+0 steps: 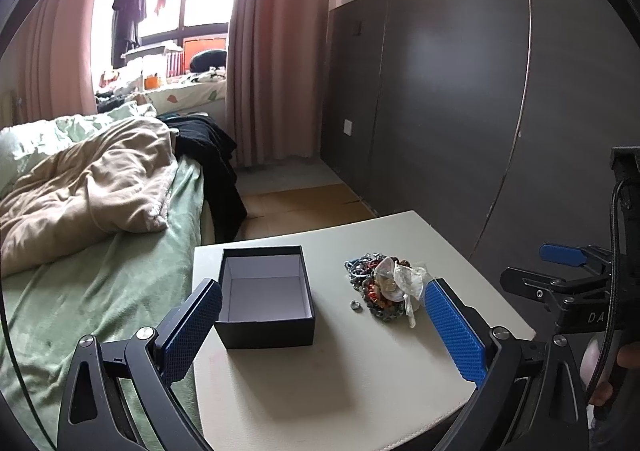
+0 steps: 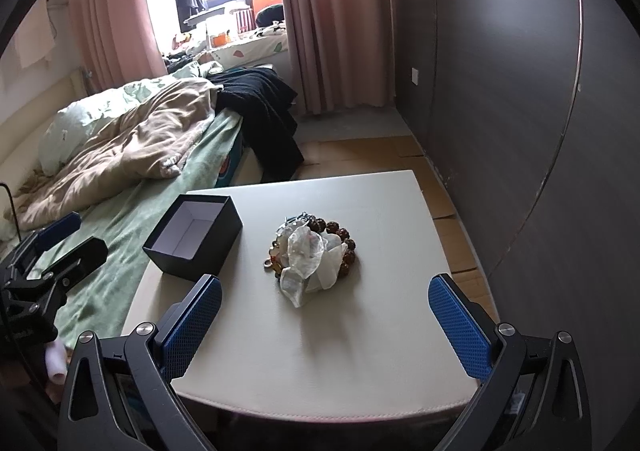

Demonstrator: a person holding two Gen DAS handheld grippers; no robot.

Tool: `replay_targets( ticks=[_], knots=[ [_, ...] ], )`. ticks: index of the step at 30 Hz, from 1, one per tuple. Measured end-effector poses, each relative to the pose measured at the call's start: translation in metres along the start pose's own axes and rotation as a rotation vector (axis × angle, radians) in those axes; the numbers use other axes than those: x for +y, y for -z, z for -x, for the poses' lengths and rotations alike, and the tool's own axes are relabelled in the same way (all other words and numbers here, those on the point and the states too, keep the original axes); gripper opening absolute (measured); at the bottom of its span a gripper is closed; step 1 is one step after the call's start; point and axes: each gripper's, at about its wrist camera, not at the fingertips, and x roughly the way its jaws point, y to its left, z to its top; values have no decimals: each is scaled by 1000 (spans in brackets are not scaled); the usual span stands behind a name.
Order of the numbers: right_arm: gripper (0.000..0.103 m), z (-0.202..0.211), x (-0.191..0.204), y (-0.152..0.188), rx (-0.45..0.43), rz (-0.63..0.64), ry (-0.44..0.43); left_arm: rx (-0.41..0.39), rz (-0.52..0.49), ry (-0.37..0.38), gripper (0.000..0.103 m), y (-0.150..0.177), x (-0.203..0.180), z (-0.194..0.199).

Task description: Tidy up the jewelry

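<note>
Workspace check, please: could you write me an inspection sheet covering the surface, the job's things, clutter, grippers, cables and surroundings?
Surface: pale square table, bare apart from the items below.
Job's things: open dark box with a white, empty interior; heap of beaded jewelry to its right, apart from it; a small ring lies at the heap's edge.
Clutter: crumpled clear plastic wrap on top of the heap.
Grippers: left gripper open, holding nothing; right gripper open, holding nothing; both short of the items.
Cables: black cable on the right gripper's rig.
Surroundings: unmade bed, pink curtains, dark wall panels.
</note>
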Motion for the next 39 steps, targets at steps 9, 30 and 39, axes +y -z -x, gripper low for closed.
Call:
replay_targets(
  ticks=[9, 30, 39],
  knots=[
    [103, 4, 4, -1, -12, 18, 20, -11, -5, 9, 101, 1, -2, 3],
    [103, -6, -37, -5, -5, -211, -30, 11, 68, 93, 101, -5, 6, -15],
    [98, -24, -57, -7, 26, -349, -86, 60, 86, 127, 91, -7, -9, -46]
  ],
)
